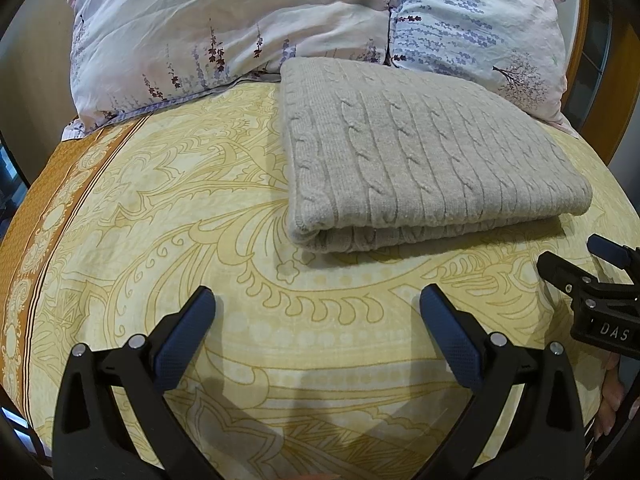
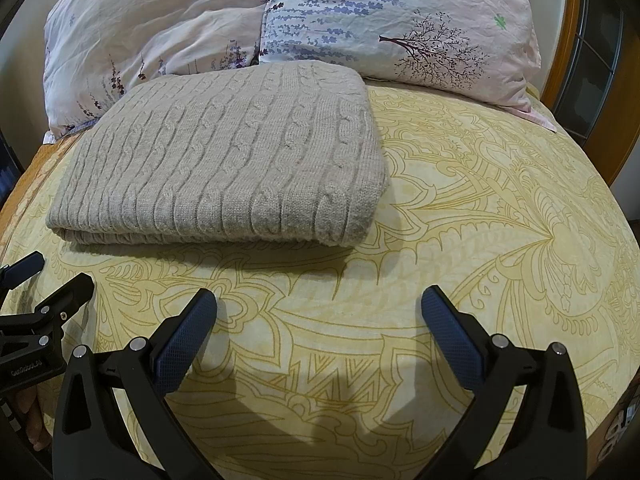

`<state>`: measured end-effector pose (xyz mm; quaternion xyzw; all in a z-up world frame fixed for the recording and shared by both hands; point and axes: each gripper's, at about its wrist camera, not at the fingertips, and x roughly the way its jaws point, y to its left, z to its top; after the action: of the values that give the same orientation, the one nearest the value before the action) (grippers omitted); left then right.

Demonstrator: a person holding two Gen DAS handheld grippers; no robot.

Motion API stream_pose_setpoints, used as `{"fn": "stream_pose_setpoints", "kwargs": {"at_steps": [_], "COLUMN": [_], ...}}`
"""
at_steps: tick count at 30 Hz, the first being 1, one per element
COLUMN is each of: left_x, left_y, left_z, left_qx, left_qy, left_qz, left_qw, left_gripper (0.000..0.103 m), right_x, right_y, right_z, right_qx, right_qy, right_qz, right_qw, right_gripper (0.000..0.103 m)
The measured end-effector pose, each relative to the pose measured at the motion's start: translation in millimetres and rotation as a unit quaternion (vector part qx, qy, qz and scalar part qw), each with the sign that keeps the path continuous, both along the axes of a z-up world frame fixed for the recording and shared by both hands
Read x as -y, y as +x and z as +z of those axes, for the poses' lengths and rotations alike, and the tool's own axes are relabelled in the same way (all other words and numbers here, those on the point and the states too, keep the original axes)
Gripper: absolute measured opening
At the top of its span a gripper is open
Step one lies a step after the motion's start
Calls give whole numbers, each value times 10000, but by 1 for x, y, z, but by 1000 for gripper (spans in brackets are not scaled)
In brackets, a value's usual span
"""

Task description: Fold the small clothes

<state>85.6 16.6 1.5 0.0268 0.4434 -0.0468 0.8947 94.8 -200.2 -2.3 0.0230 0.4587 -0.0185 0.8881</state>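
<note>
Grey cable-knit, the sweater (image 1: pixel 432 152) lies folded into a thick rectangle in the upper right of the left wrist view, its far edge touching the floral pillows (image 1: pixel 240 28), probably set there to leave the near bed free. Below it the left tongs (image 1: pixel 316 304) stand released, gaping wide over the bare yellow patterned bedsheet (image 1: pixel 160 220) and holding nothing. At the right edge the right tongs (image 1: pixel 576 258) also look parted. Their spread suggests the fold is finished.

From the right wrist view the sweater (image 2: pixel 224 160) sits upper left, layered edges facing the camera. The right tongs (image 2: pixel 318 304) are released and empty. Open sheet (image 2: pixel 500 208) runs rightward toward the wooden bed frame (image 2: pixel 560 60), giving ample room; the left tongs (image 2: pixel 56 268) appear at the left edge.
</note>
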Motion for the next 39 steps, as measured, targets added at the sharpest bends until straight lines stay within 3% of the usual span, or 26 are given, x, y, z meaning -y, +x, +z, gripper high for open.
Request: {"fn": "stream_pose_setpoints", "kwargs": {"at_steps": [39], "left_x": [-1], "left_y": [5], "left_z": [0], "left_qx": [-32], "left_qy": [0], "left_qz": [12], "left_qw": [10000], "left_gripper": [101], "right_x": [0], "right_y": [0], "right_z": [0], "right_qx": [2], "right_qy": [0], "right_qz": [0], "right_qw": [10000], "right_gripper": [102]}}
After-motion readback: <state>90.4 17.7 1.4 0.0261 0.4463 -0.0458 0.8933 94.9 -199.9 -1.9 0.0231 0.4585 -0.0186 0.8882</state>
